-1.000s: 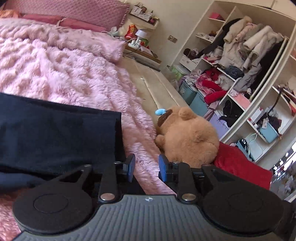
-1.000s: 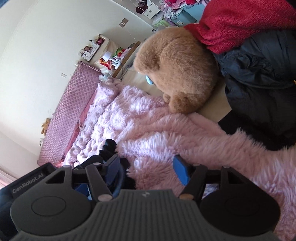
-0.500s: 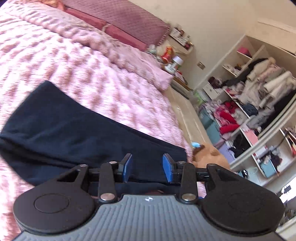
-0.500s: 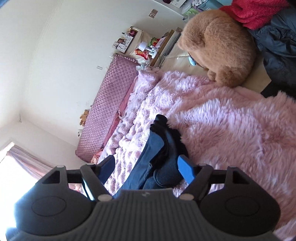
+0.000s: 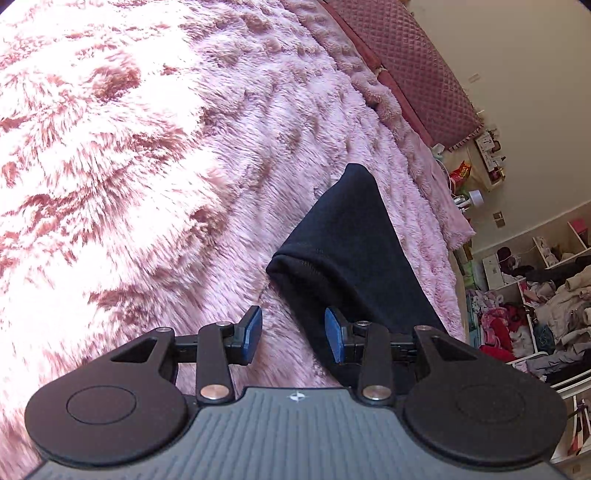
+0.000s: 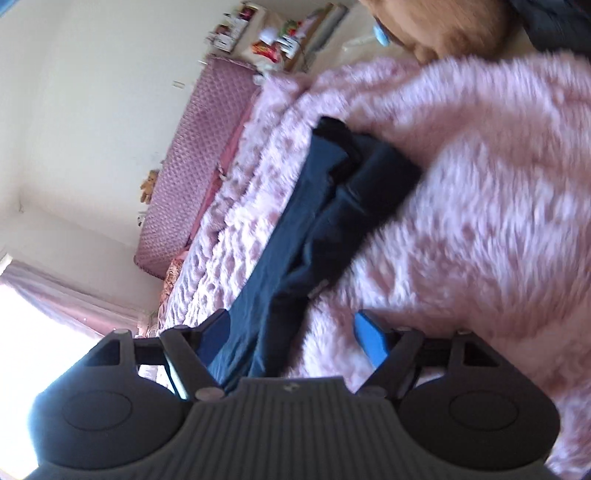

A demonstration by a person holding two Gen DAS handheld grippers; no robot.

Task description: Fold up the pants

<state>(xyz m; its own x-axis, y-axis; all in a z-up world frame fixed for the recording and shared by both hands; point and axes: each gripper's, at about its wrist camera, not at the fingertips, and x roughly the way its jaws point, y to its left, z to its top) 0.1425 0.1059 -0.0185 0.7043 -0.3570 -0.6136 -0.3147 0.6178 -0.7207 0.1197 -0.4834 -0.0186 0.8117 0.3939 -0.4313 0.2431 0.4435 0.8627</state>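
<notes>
Dark navy pants (image 5: 347, 251) lie folded lengthwise on a fluffy pink blanket (image 5: 129, 166); a hemmed end points toward me in the left wrist view. My left gripper (image 5: 293, 336) hovers open just short of that end. Its right pad (image 5: 334, 339) is over the cloth and its left pad is over blanket, and nothing is pinched. In the right wrist view the pants (image 6: 314, 221) run away from me as a long rumpled band. My right gripper (image 6: 293, 339) stands wide open astride the near part, its pads clear of the cloth.
A quilted mauve headboard (image 5: 417, 66) closes the bed's far end, with a cluttered bedside shelf (image 5: 476, 173) beside it. Open wardrobe shelves full of clothes (image 5: 535, 295) stand to the right. A brown plush bear (image 6: 443, 22) sits past the blanket's edge.
My left gripper swung from the bed's edge by the bear out over the blanket to the pants' end, rolling as it went. My right gripper moved over the pants. Both jaws widened.
</notes>
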